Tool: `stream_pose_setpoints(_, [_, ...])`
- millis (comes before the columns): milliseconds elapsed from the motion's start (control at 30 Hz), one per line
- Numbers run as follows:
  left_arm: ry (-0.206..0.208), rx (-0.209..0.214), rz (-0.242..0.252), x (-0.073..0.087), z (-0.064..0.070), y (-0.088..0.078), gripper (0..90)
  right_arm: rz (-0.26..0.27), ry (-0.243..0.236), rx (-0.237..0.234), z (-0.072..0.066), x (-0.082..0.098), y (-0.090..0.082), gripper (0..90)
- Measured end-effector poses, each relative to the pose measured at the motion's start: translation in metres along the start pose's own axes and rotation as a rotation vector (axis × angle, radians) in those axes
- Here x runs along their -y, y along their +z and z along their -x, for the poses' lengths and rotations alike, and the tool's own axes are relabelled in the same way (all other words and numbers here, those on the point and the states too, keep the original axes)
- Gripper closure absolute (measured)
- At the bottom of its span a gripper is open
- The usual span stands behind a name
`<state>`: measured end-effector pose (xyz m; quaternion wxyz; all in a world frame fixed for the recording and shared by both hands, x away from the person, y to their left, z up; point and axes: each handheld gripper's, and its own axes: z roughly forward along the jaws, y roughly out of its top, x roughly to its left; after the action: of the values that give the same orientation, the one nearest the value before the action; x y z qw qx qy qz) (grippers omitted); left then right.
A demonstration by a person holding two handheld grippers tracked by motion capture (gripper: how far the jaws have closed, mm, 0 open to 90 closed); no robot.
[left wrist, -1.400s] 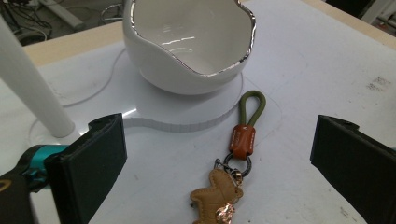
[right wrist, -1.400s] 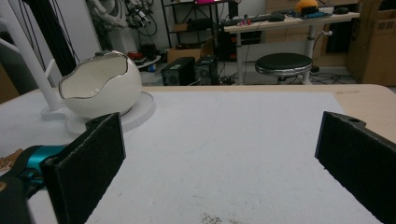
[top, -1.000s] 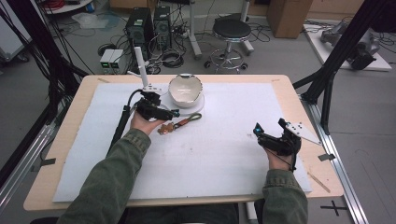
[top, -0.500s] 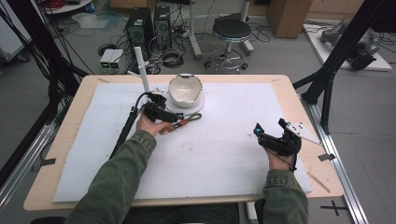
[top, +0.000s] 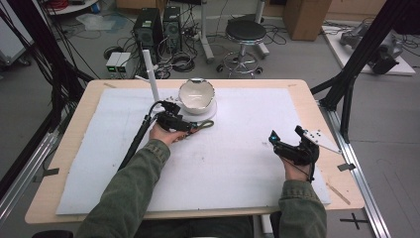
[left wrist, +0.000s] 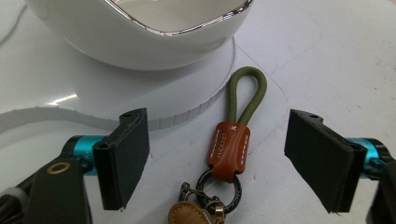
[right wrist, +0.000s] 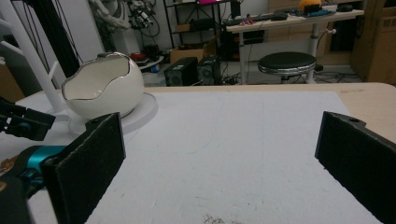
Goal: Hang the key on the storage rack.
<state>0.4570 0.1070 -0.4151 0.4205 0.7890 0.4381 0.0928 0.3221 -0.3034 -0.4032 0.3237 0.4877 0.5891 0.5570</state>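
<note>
Hidden: keychain (left wrist: 232, 140) bottom cut off below your left gripper (left wrist: 217, 156) | Change: jaws lowered, closing, not yet touching it | Your right gripper (right wrist: 222, 158): open, empty

Black stool (top: 246, 32) beyond the table (top: 302, 89)

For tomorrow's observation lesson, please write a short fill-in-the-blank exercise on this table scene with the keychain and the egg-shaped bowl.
1. The keychain lies between the jaws of the ____ tongs.
2. The cord loop of the keychain is ____ in colour.
3. The white egg-shaped bowl stands on a round white ____.
4. The jaws of the right tongs have ____ between them.

Missing words: left; green; base; nothing
</note>
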Motion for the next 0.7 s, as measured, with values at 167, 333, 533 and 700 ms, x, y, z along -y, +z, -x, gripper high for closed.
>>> stream_pose_setpoints(167, [-0.003,-0.005,-0.027,0.002,-0.001,0.006,25.4,0.0,0.001,-0.004,0.0,0.0,0.001,0.6])
stream_pose_setpoints(333, [-0.006,0.0,-0.033,0.004,-0.002,0.01,31.4,0.0,0.004,-0.005,0.001,0.0,0.001,0.6])
stream_pose_setpoints(533, [-0.009,0.015,-0.047,0.005,-0.001,0.018,33.1,-0.005,0.012,-0.009,0.0,0.0,0.001,0.6])
stream_pose_setpoints(700, [-0.02,0.025,-0.046,0.005,-0.002,0.021,34.8,-0.004,0.011,-0.01,0.001,0.0,0.001,0.6])
